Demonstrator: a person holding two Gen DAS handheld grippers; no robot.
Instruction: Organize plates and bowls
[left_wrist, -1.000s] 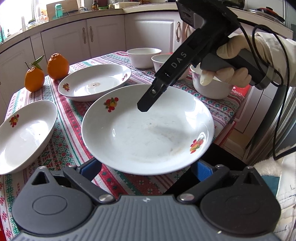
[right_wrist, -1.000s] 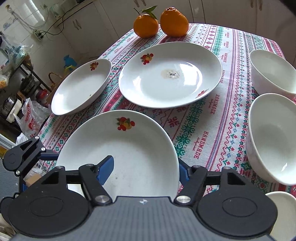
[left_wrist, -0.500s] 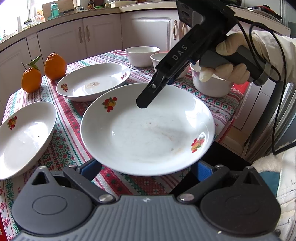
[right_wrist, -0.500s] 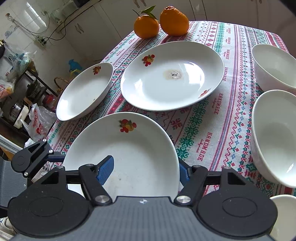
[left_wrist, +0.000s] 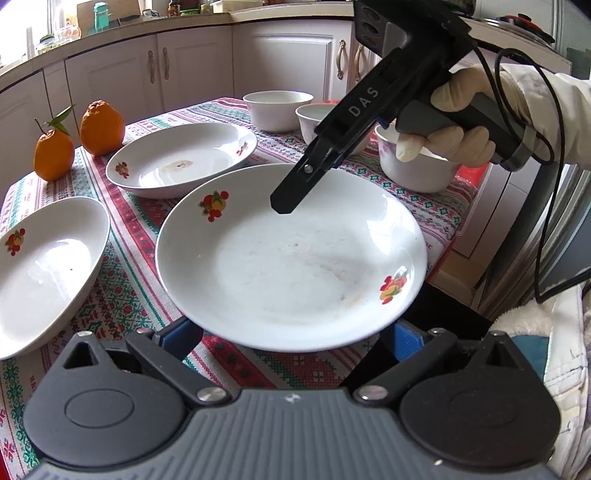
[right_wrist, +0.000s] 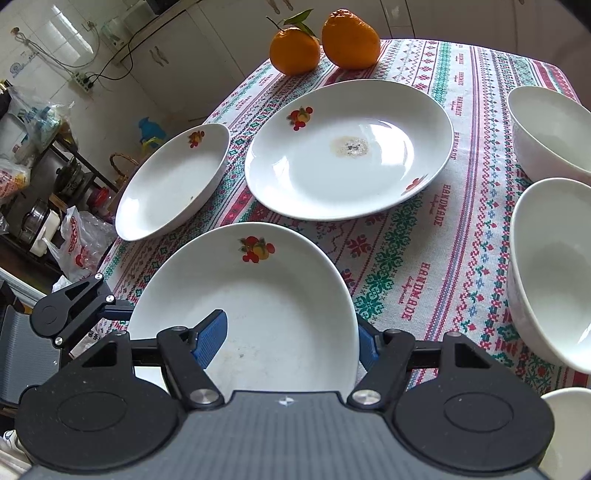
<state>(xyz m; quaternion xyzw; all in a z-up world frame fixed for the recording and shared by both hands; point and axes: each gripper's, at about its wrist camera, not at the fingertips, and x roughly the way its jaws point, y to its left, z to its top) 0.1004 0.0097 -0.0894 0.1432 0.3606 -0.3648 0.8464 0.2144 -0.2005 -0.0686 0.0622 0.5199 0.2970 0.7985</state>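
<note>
A white plate with fruit decals (left_wrist: 291, 258) (right_wrist: 258, 314) hangs over the near edge of the table. My right gripper (left_wrist: 291, 201) (right_wrist: 288, 338) is shut on its rim, with one blue pad (right_wrist: 210, 338) inside the dish and the other under the outer edge. My left gripper (left_wrist: 293, 336) is open, its fingers spread wide just below the plate's near rim and not pressing on it. Part of its linkage (right_wrist: 74, 306) shows at the plate's left in the right wrist view. A gloved hand (left_wrist: 454, 122) holds the right gripper's handle.
On the patterned tablecloth (right_wrist: 406, 258) lie a second plate with a stain (left_wrist: 181, 162) (right_wrist: 347, 147) and a third at the left edge (left_wrist: 44, 269) (right_wrist: 173, 181). White bowls (left_wrist: 277, 109) (left_wrist: 413, 166) (right_wrist: 550, 266) stand at the right. Two oranges (left_wrist: 101, 127) (right_wrist: 349, 38) sit at the far corner.
</note>
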